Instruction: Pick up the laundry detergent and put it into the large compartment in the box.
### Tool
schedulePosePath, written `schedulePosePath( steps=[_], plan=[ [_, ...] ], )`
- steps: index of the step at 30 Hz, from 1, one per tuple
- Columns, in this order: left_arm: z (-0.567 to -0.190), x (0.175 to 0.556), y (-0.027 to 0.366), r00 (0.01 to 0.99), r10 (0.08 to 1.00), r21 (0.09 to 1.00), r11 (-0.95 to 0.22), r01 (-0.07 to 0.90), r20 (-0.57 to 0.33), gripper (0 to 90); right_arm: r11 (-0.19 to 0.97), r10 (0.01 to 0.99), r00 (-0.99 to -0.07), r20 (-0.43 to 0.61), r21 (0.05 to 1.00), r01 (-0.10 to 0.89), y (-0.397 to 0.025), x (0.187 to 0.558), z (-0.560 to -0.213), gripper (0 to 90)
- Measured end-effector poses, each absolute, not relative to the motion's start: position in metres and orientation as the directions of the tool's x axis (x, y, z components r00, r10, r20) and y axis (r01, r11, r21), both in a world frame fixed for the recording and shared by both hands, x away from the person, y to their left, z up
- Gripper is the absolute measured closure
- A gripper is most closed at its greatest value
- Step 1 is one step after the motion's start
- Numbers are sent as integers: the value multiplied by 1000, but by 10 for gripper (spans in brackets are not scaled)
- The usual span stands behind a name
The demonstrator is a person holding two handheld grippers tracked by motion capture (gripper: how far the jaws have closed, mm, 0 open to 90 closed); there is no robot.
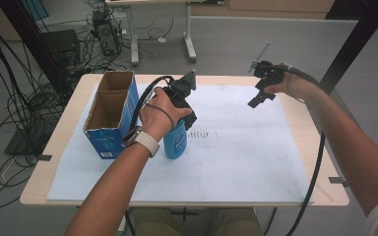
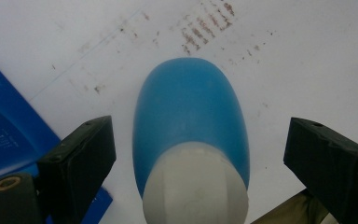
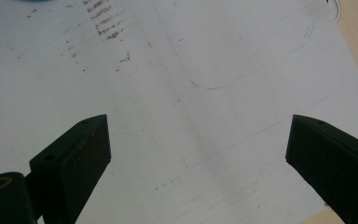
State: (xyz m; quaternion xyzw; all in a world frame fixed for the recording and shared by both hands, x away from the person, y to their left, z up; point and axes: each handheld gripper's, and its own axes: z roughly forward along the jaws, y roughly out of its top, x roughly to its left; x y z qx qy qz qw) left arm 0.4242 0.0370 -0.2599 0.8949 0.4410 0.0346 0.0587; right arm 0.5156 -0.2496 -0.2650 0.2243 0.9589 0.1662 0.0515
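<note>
So the left gripper point(image 2: 196, 158) is sitting right over the blue bottle point(image 2: 191, 126), jaws spread wide with one on each side of it and a clear gap both ways, so nothing's pinched yet. Looks to me like it's lined up straight down over the white cap point(image 2: 196, 186) so the jaws can come in around the bottle's body, either about to grab it or just done letting go, can't say which. In the high view the bottle point(image 1: 175, 142) stands upright on the white sheet point(image 1: 236, 162) covering the table point(image 1: 325, 194), just beside the blue cardboard box point(image 1: 109, 115), which has its top open and two compartments, both looking empty from here. My guess is the box is parked that close so the bottle can go in or out with a short move. The right gripper point(image 1: 262, 94) is well apart from all that, held up over the far right part of the sheet, jaws spread too and holding nothing, probably just staying out of the way. Count: one bottle, one box with two compartments, two grippers, one sheet with some brownish scuff marks point(image 3: 103, 23) on it.
</note>
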Motion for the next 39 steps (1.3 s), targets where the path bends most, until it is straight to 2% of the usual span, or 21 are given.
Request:
schedulePosePath(
  steps=[39],
  plan=[
    [-267, 423, 37, 611, 792, 145, -605, 783, 10, 96, 846, 446, -895, -20, 336, 414, -248, 515, -266, 65]
  ],
)
